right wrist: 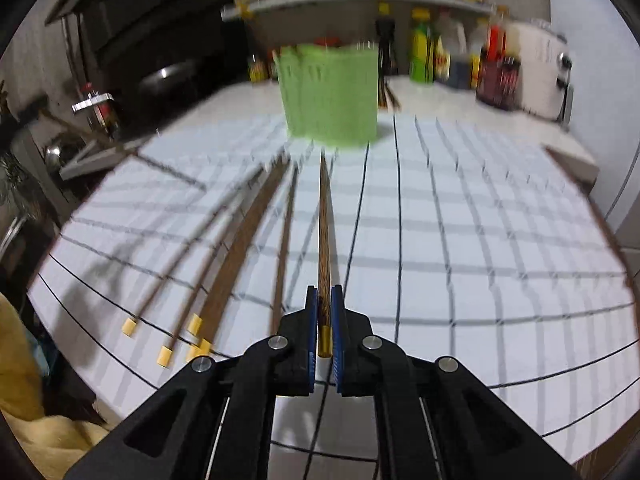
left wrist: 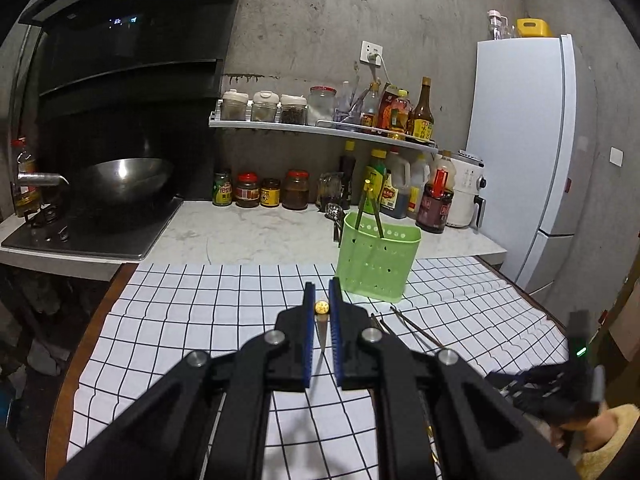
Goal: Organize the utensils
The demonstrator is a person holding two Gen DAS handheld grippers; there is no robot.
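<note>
Both our tongs hold a chopstick over the checked cloth, near the green holder.

Our right tongs (right wrist: 324,290) are closed on a brown chopstick (right wrist: 324,240) with a gold end, its tip aimed at the green holder (right wrist: 330,96), which stands toward the table's far edge. Our left tongs (left wrist: 322,283) are nearly closed around a second chopstick (left wrist: 321,309), seen end-on with its gold cap forward; we cannot tell whether the pads press it. Only the right view shows loose chopsticks (right wrist: 240,252) fanned toward the table's (right wrist: 500,240) near left edge; the cloth to the right lies bare. Only the left view shows two chopsticks (left wrist: 370,210) upright in the holder, and the wok (left wrist: 128,178) beyond the far left corner.
</note>
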